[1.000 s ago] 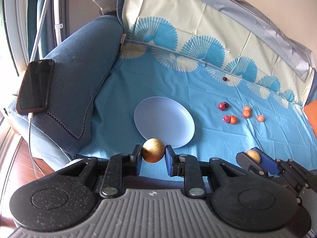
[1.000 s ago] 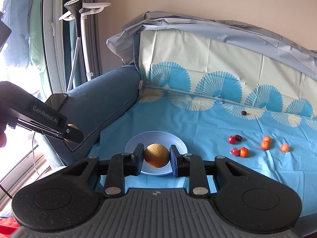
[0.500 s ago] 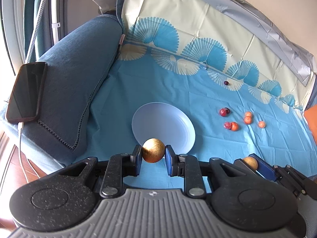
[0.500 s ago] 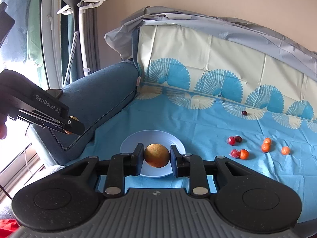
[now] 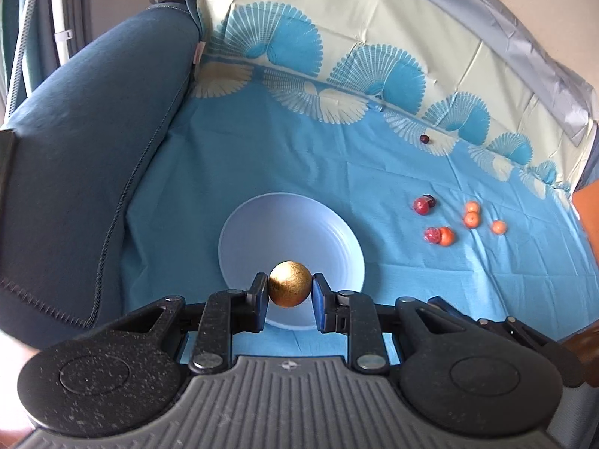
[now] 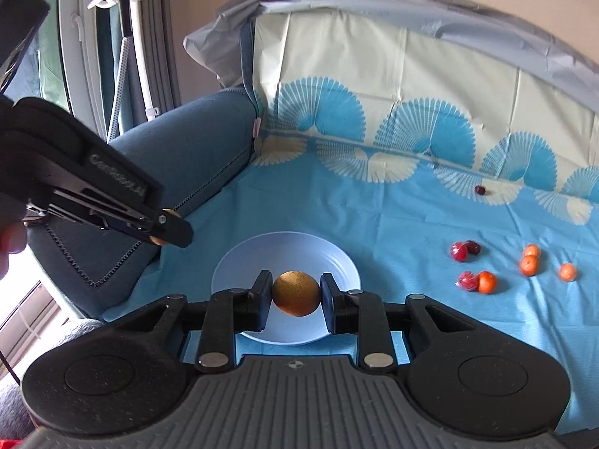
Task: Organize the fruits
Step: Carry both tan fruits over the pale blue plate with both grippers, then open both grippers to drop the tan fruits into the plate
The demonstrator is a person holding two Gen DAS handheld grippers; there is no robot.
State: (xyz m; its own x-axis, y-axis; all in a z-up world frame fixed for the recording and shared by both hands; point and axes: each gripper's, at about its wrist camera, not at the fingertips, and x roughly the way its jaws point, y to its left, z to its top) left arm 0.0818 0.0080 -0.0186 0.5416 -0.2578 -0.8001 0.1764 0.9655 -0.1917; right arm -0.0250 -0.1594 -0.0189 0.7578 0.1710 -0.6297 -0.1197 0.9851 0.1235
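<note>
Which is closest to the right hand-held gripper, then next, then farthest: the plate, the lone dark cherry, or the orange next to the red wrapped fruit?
Seen from the right wrist view, from the right hand-held gripper:
1. Plate, directly beneath and just ahead of the fingers.
2. Orange beside the red wrapped fruit, off to the right.
3. Lone dark cherry, far back right, near the sofa's backrest.

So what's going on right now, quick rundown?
Left gripper shut on a brown round fruit; right gripper shut on another brown fruit. Both over the empty plate. Small fruits lie loose, off to the side. Nothing in the way.
</note>
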